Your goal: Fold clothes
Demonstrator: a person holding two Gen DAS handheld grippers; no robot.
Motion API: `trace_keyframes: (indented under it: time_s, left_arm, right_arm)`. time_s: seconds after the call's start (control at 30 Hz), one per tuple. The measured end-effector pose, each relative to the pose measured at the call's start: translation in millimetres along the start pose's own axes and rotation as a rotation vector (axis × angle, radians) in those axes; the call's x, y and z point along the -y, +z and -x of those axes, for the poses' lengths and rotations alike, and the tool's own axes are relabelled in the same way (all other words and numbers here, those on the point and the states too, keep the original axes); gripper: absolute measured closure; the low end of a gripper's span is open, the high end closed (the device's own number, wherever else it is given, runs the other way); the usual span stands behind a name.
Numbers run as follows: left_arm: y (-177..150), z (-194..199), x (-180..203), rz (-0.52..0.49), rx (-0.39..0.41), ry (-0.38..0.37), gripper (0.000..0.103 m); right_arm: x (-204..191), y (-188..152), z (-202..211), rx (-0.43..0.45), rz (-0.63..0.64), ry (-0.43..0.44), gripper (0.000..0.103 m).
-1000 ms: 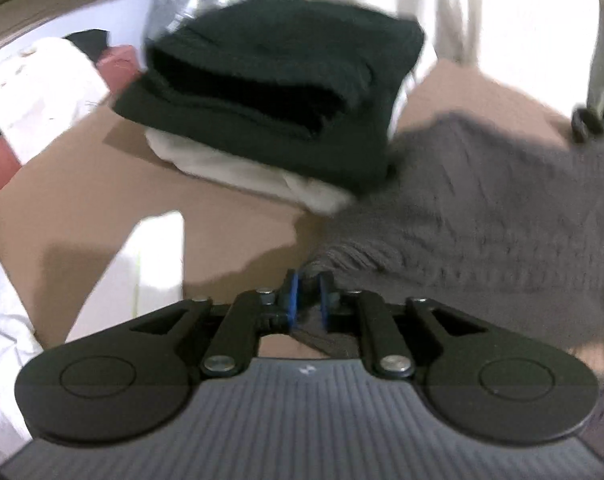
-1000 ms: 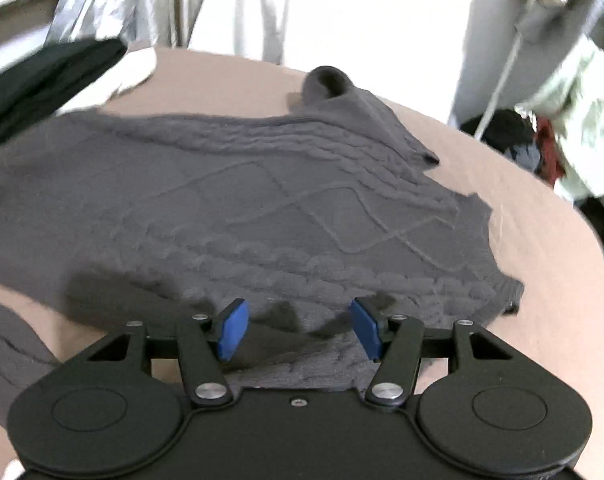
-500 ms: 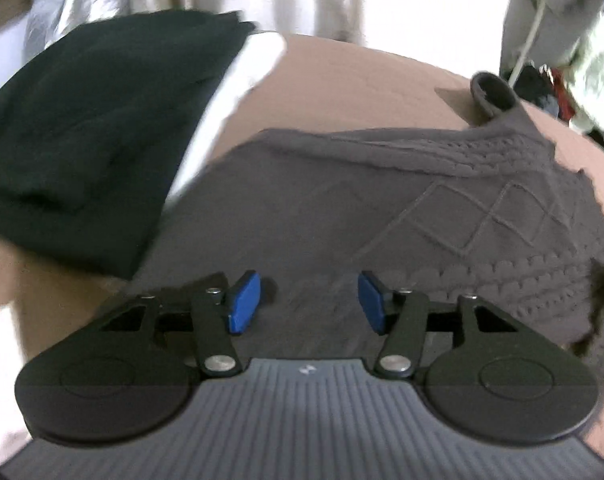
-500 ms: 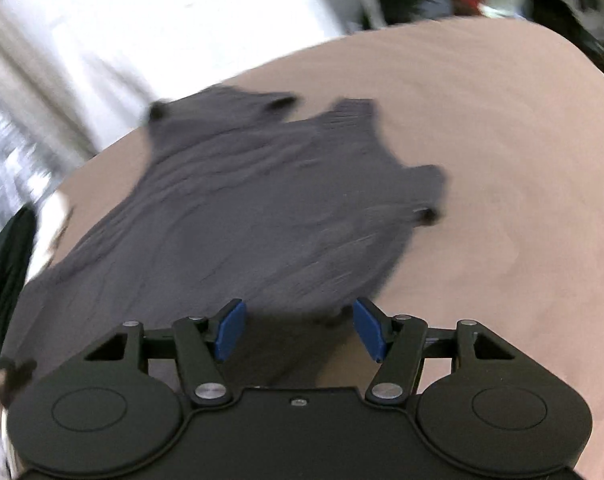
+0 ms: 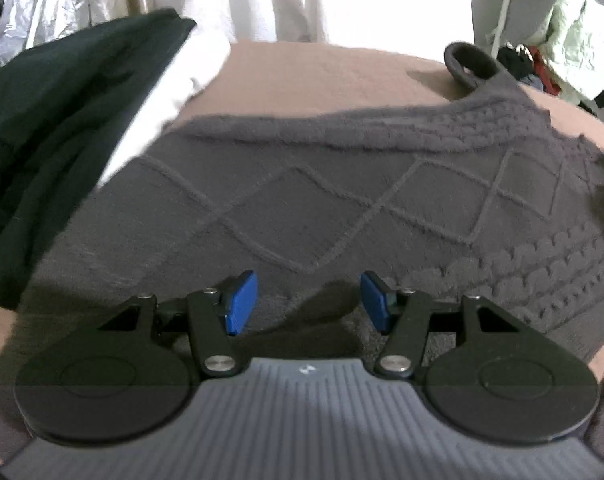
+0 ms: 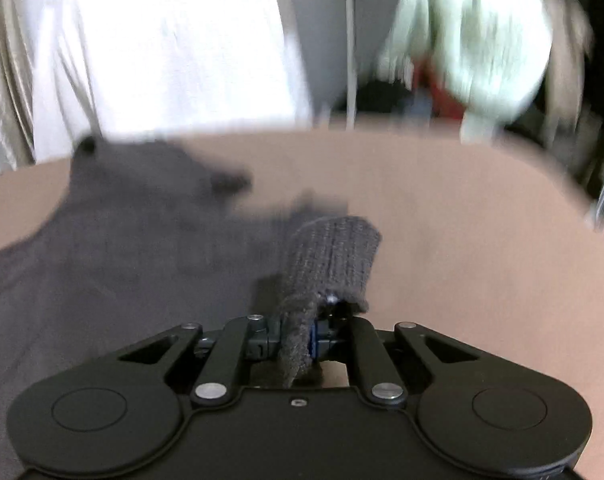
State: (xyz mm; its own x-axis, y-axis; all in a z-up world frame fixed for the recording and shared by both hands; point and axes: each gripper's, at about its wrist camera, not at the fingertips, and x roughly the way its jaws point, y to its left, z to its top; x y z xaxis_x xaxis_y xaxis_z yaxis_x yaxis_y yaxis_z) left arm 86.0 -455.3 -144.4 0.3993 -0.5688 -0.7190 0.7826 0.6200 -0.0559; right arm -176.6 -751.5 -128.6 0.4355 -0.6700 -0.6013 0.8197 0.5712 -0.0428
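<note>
A grey cable-knit sweater [image 5: 342,200] lies spread flat on the brown table [image 5: 322,76], its neck opening [image 5: 468,62] at the far right. My left gripper [image 5: 308,300] hovers open just over the sweater's near part, and nothing sits between its blue pads [image 5: 239,304]. In the right wrist view the sweater [image 6: 141,260] lies to the left, blurred. My right gripper [image 6: 314,332] has its jaws closing, pinched on a ribbed edge of the sweater [image 6: 334,256], which stands up in front of the fingers.
A folded black garment [image 5: 41,140] lies on a white one [image 5: 173,88] at the left, touching the sweater's left edge. Pale curtains hang behind the table. Loose clothes [image 5: 582,48] are heaped beyond the table's far right edge [image 6: 562,168].
My left gripper let go, opened, and swung right from the black stack over the sweater. My right gripper went from open to pinched on the sweater's ribbed edge, moving toward its right side.
</note>
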Motion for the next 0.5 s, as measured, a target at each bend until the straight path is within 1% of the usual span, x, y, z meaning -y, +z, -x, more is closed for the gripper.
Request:
trace_keyframes:
  time_s: [0.03,0.07,0.1,0.13,0.2,0.23,0.27,0.3,0.33,0.37,0.43,0.5]
  left_arm:
    - [1.6,5.7,-2.0,0.006,0.005,-0.015,0.047]
    - [3.3,10.7,-5.0,0.022,0.004,-0.039,0.046]
    - [5.1,14.4,-9.8,0.055,-0.008,-0.079,0.046]
    - [6.3,17.2,-13.6,0.087,-0.021,-0.115,0.046]
    - [6.4,18.6,-16.3,0.143,-0.052,-0.176,0.046]
    - [6.2,17.4,-14.7,0.145,-0.074,-0.199,0.046]
    - [5.7,14.3,-11.8,0.135,-0.098,-0.209,0.043]
    - [4.6,9.6,-7.7,0.117,-0.132,-0.208,0.042]
    - [2.9,4.4,-2.8,0.093,-0.168,-0.196,0.042]
    - [0.6,0.0,1.6,0.067,-0.191,-0.182,0.042]
    - [-2.5,-3.4,5.6,0.027,-0.201,-0.154,0.042]
    - [-2.3,-1.4,4.9,0.016,-0.192,-0.136,0.042]
  right_arm:
    - [-5.1,3.2,15.2,0.064,0.070,-0.053,0.093]
    - [-1.2,6.0,30.3,0.105,0.102,-0.105,0.093]
    - [3.1,8.6,45.3,0.146,0.131,-0.157,0.093]
    - [14.7,9.5,56.5,0.164,0.118,-0.201,0.093]
    - [39.2,7.1,66.9,0.146,0.117,-0.305,0.093]
    - [51.2,1.5,63.8,0.111,0.120,-0.351,0.092]
    - [63.4,-4.1,60.6,0.074,0.121,-0.396,0.092]
    - [77.4,-12.3,54.1,0.022,0.090,-0.419,0.092]
    - [91.3,-20.4,47.6,-0.030,0.057,-0.437,0.092]
    - [103.7,-28.9,41.3,-0.083,-0.018,-0.382,0.091]
    - [127.6,-45.5,29.0,-0.185,-0.164,-0.273,0.088]
    - [125.9,-47.4,35.0,-0.158,-0.198,-0.287,0.073]
